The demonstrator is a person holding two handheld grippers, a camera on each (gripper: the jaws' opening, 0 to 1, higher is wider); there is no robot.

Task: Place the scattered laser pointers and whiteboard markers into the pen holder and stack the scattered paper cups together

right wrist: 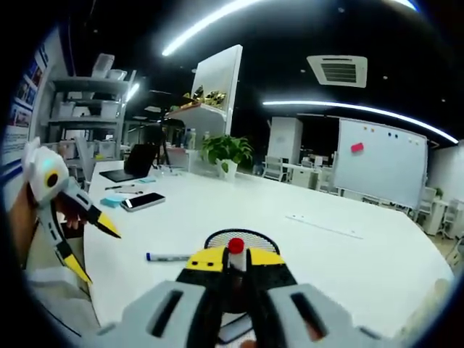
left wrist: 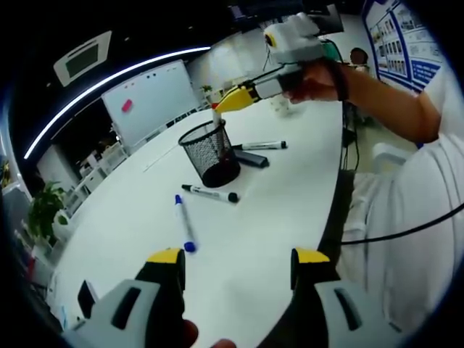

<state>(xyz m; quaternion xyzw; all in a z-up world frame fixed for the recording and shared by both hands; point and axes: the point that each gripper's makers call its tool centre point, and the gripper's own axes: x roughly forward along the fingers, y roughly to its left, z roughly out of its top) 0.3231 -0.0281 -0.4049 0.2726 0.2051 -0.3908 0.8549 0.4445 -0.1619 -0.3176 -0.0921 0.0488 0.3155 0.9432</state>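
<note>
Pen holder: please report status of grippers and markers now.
Right gripper shut on red-capped marker above pen holder. Left gripper open, empty. Blue marker, black markers on table. Nothing blocking.

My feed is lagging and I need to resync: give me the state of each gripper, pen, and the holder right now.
Left gripper: open, holding nothing.
Right gripper: shut on a red-capped marker, held over the holder.
Pen holder: upright on the table.
Blue marker: lying loose, capped.
Black marker: lying loose beside the holder.
Second black marker: lying loose behind the holder.
</note>
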